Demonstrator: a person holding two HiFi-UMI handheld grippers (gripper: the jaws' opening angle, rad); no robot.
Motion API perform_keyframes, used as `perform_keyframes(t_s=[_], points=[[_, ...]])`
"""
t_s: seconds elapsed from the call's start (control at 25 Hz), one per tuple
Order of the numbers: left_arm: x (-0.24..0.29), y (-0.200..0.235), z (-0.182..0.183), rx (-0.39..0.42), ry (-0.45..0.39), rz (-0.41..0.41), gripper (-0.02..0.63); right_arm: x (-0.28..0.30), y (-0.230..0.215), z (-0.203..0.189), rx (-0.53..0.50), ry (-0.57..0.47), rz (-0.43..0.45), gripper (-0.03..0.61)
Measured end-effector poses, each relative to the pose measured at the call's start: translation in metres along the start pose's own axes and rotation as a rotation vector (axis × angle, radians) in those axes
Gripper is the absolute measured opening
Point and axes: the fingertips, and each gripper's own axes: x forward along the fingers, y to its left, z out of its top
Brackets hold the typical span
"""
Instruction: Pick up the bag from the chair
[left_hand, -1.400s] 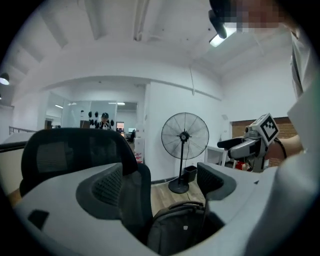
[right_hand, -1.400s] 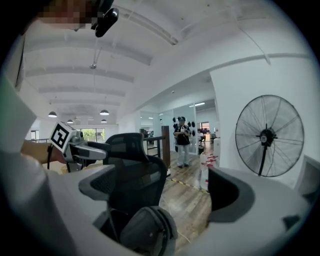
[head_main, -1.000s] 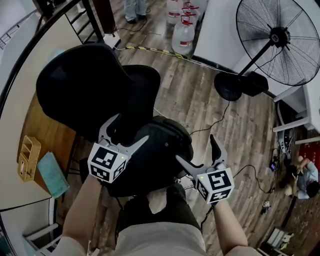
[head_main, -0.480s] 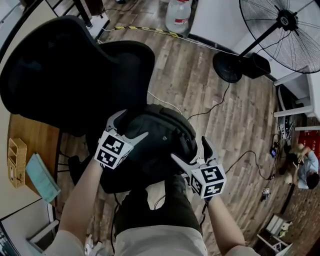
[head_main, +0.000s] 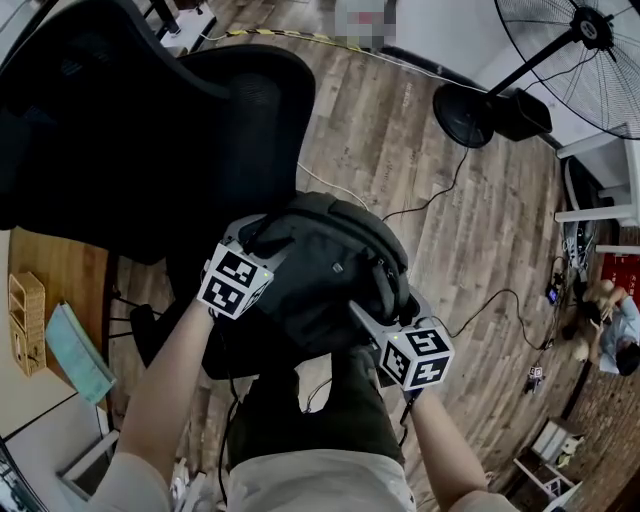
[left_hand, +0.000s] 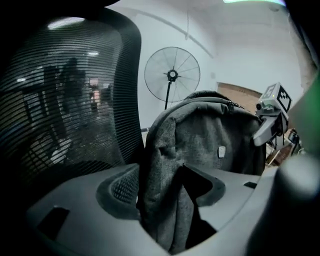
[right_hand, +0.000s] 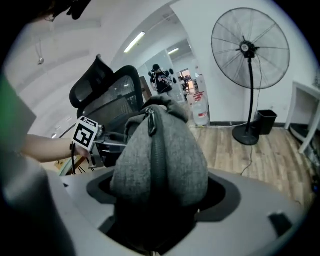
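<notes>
- Step in hand: the grasp. The bag (head_main: 330, 265) stands upright on the seat of the chair (head_main: 150, 110), just near of the mesh backrest, with a gripper at each flank.
- Left gripper (left_hand: 160, 180): its jaws have just been closing. A fold of the bag's grey fabric sits between them, and the pads look pressed onto it at the bag's left edge.
- Right gripper (right_hand: 160, 192): its jaws have just been closing as well. The bag's zippered right end bulges through the gap and fills it, so the clamp is a wide one.
- Judgement: the grip is being made and the lift has not begun; the bag's weight seems to rest on the seat.
- The next move calls for firming both pinches, then raising both hands together and level. The left hold is only a soft fold and may slip.
- Edges: the backrest is close on the far left, and the person's leg is at the seat's near edge. Straight up looks like the cleanest path.
- Open room: the wooden floor to the right is bare apart from a cable (head_main: 445, 190). The fan (head_main: 465, 115) stands well apart at the far right, and a desk (head_main: 70, 270) lies at the left beside the chair.
</notes>
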Motion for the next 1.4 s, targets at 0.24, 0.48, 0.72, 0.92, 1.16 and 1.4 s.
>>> perform_keyframes(t_s=[0.24, 0.48, 0.72, 0.92, 1.16, 1.4], points=[[-0.006, 0.000, 0.001, 0.027, -0.012, 0.005, 0.176, -0.002, 0.003, -0.002, 0.036, 0.017, 0.011, 0.329], [-0.053, -0.002, -0.003, -0.007, -0.043, 0.067, 0.123, -0.015, 0.040, 0.001, -0.010, 0.031, 0.105, 0.160], [-0.135, -0.012, -0.011, -0.108, -0.133, 0.139, 0.103, -0.044, 0.094, 0.024, -0.197, 0.042, 0.161, 0.123], [-0.208, -0.015, 0.000, -0.143, -0.183, 0.230, 0.094, -0.070, 0.140, 0.054, -0.298, 0.035, 0.231, 0.121], [-0.303, -0.019, 0.038, -0.142, -0.270, 0.340, 0.089, -0.108, 0.194, 0.115, -0.416, -0.019, 0.326, 0.121], [-0.404, -0.027, 0.076, -0.134, -0.409, 0.490, 0.087, -0.158, 0.263, 0.177, -0.584, -0.124, 0.395, 0.121]])
